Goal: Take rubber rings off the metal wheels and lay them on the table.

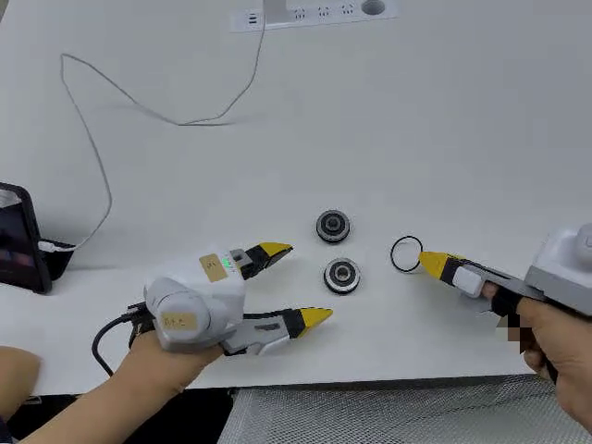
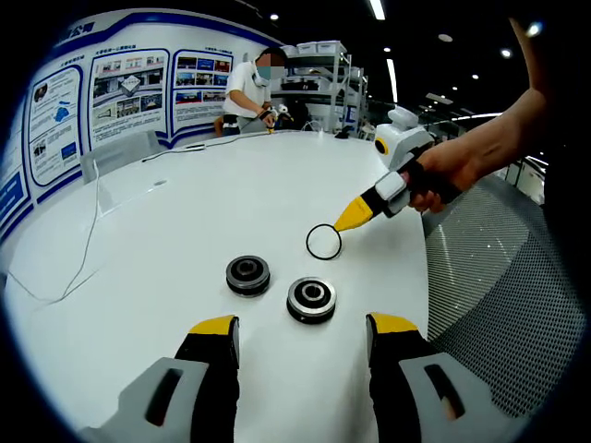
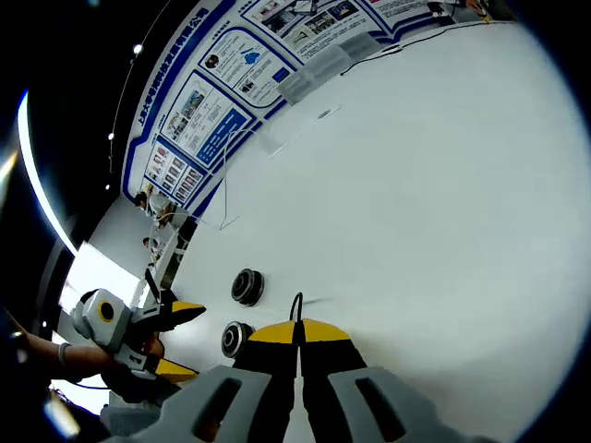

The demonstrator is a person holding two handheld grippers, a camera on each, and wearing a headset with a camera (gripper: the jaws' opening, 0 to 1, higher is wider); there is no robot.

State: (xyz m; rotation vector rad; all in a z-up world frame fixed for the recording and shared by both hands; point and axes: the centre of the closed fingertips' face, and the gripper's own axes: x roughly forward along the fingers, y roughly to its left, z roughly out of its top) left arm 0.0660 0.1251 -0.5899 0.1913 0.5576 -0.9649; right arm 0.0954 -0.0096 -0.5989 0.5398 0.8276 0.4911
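Note:
Two metal wheels lie on the white table [image 1: 444, 139]. The far wheel [image 1: 333, 226] [image 2: 247, 274] [image 3: 247, 286] has a dark outer band. The near wheel [image 1: 341, 275] [image 2: 311, 299] [image 3: 236, 339] shows a silvery rim. To their right, a thin black rubber ring [image 1: 405, 254] [image 2: 323, 242] [image 3: 297, 305] is at table level, pinched at its edge by my right gripper [image 1: 431, 263] [image 2: 352, 218] [image 3: 297, 325], which is shut on it. My left gripper [image 1: 298, 282] [image 2: 303, 329] is open, just left of the near wheel, with nothing between its yellow tips.
A white cable [image 1: 92, 157] runs from a power strip [image 1: 314, 13] at the back to a black device [image 1: 20, 239] at the left edge. The table's front edge [image 1: 370, 381] is close below the grippers. A person [image 2: 251, 88] stands far behind the table.

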